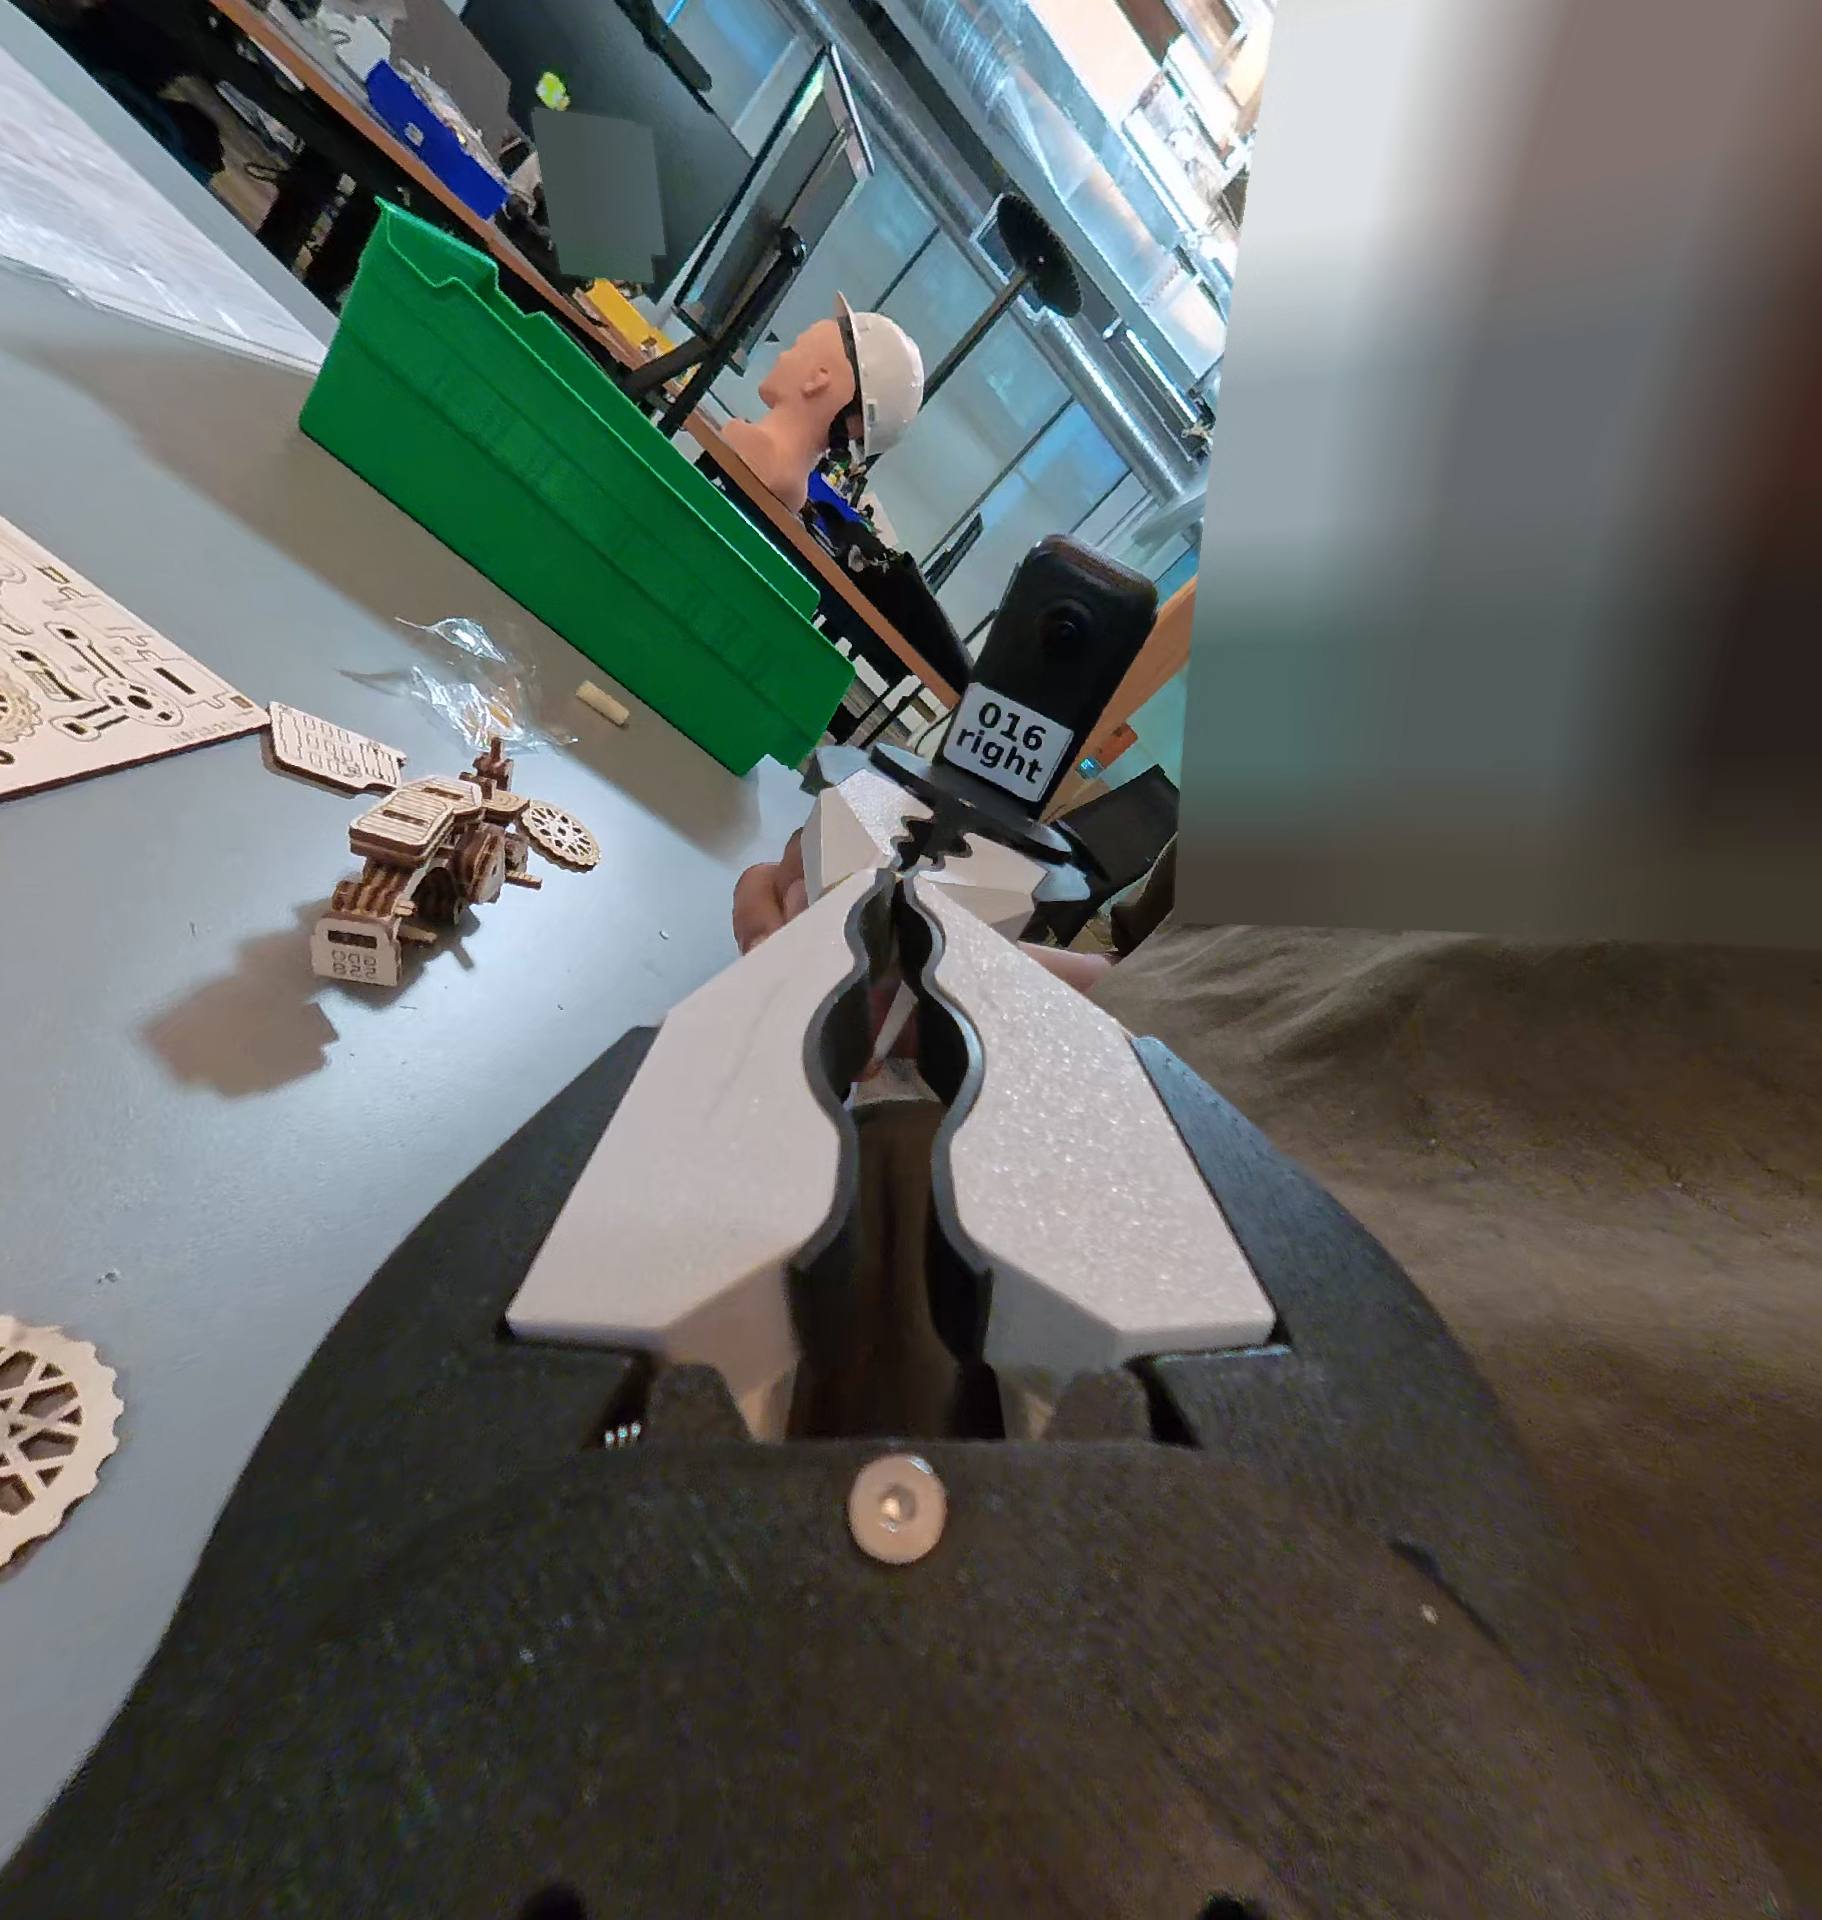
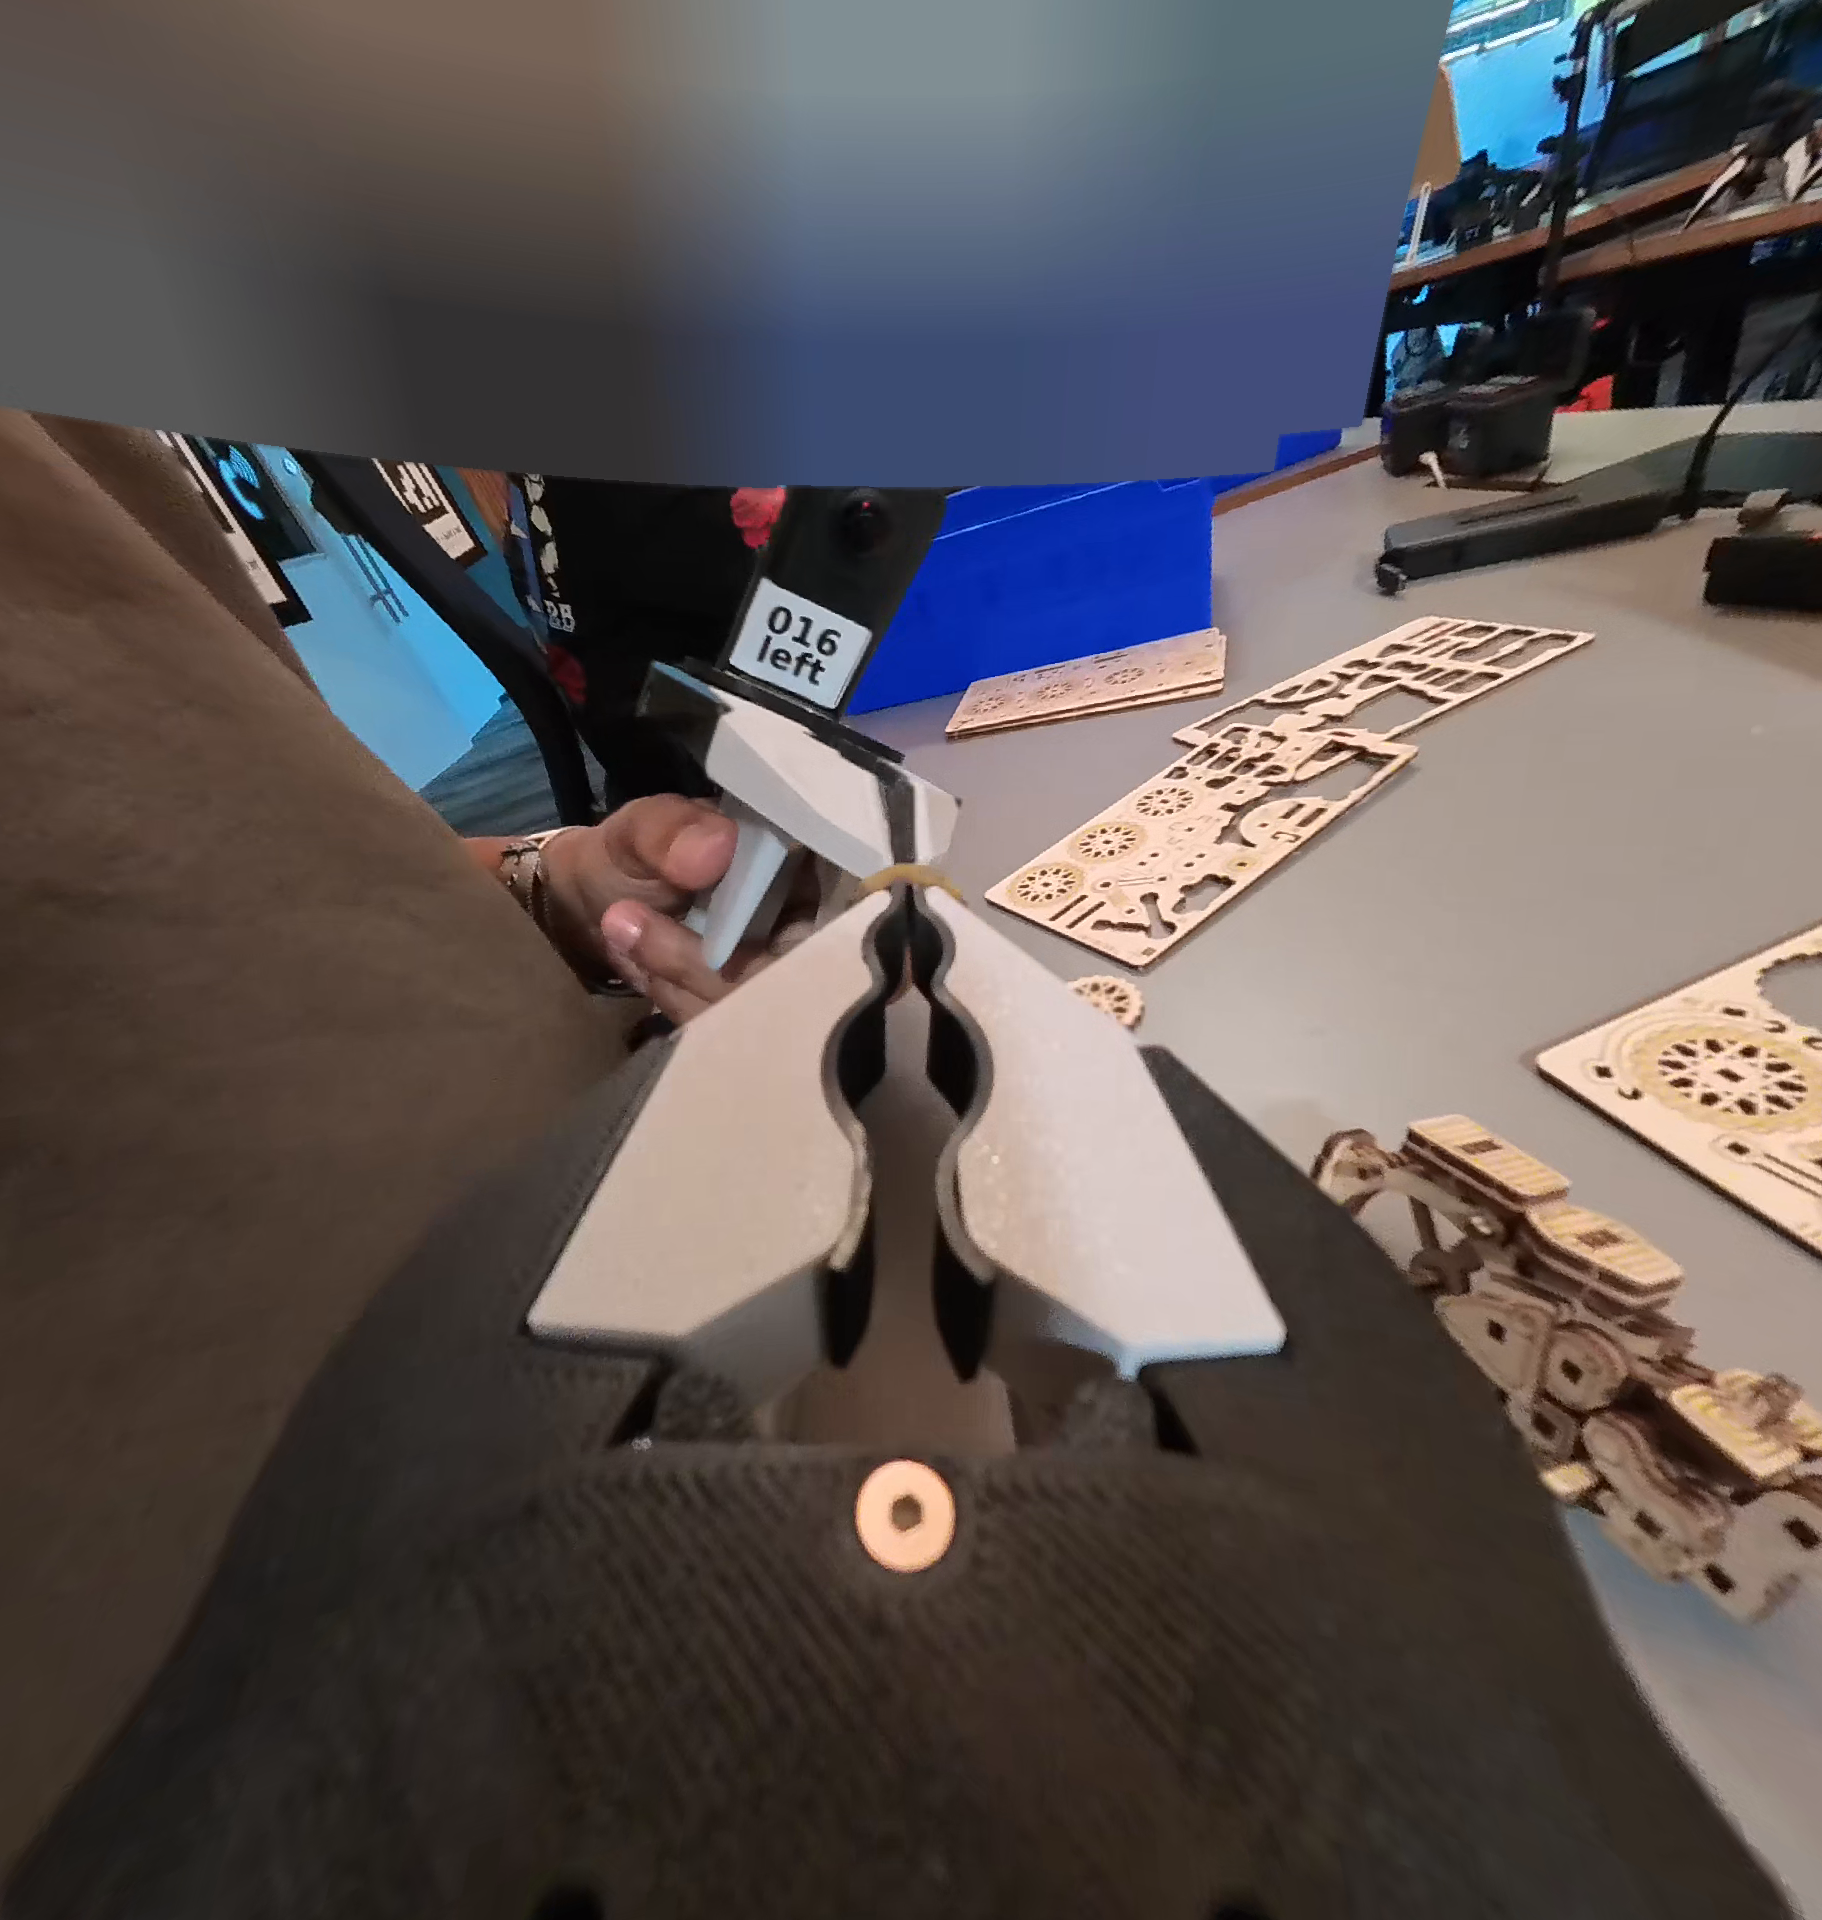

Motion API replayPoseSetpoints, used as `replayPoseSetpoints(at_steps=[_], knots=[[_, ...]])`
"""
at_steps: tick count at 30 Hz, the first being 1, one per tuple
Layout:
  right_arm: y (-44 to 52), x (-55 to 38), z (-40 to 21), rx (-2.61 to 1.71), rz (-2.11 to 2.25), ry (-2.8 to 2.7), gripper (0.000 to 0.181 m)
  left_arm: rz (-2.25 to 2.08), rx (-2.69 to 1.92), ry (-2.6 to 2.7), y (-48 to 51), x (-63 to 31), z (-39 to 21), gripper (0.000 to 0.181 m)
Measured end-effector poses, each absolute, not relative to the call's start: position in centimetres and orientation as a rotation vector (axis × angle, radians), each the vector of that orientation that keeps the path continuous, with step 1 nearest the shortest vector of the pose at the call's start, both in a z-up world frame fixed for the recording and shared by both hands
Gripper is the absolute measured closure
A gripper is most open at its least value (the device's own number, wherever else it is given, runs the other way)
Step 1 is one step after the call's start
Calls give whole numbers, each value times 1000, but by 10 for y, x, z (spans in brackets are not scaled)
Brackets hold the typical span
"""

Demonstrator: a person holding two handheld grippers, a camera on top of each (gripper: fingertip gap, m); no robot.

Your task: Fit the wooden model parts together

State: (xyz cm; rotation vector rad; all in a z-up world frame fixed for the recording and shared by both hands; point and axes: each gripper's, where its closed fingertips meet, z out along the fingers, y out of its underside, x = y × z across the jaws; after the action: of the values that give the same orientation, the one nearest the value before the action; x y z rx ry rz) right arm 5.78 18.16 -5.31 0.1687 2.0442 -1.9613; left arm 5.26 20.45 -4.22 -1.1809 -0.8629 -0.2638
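**Paired fingers meeting on a small toothed part**

Left gripper (image 1: pixel 891 883) and right gripper (image 2: pixel 902 909) face each other tip to tip, off the near edge of the surface (image 1: pixel 263 1195). Both pairs of fingers are drawn narrow. Between the tips sits a toothed wooden part (image 1: pixel 930 831), seen edge-on. The right fingers appear to pinch it; whether the left fingers also grip it cannot be told.

The part is judged light, thin and stiff, with brittle teeth. It is best held by its flat faces near the hub, and pressed straight rather than twisted.

A half-built wooden vehicle (image 1: pixel 419 873) stands toward the middle of the surface, with a loose spoked wheel (image 1: pixel 13 1423) near it. Laser-cut sheets (image 2: pixel 1198 842) lie further in.

A green bin (image 1: pixel 574 499) stands at the far edge and a blue bin (image 2: pixel 1042 592) at another edge. The interiors of both are hidden. A crumpled clear bag (image 1: pixel 471 675) lies just beside the green bin.
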Motion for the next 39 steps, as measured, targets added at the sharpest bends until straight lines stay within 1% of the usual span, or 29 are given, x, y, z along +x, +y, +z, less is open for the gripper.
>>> replayPoseSetpoints(at_steps=[9,19,31,39], knots=[[183,58,-46,234,-1946,1934,181,-272,-1148,-857,204,52,-36,181],[186,53,-39,291,-1966,1821,181,-276,-1124,-861,198,51,-33,174],[189,56,-37,299,-1902,1733,181,-263,-1177,-849,200,54,-36,174],[188,59,-40,298,-1842,1711,181,-218,-1257,-836,204,57,-40,170]])
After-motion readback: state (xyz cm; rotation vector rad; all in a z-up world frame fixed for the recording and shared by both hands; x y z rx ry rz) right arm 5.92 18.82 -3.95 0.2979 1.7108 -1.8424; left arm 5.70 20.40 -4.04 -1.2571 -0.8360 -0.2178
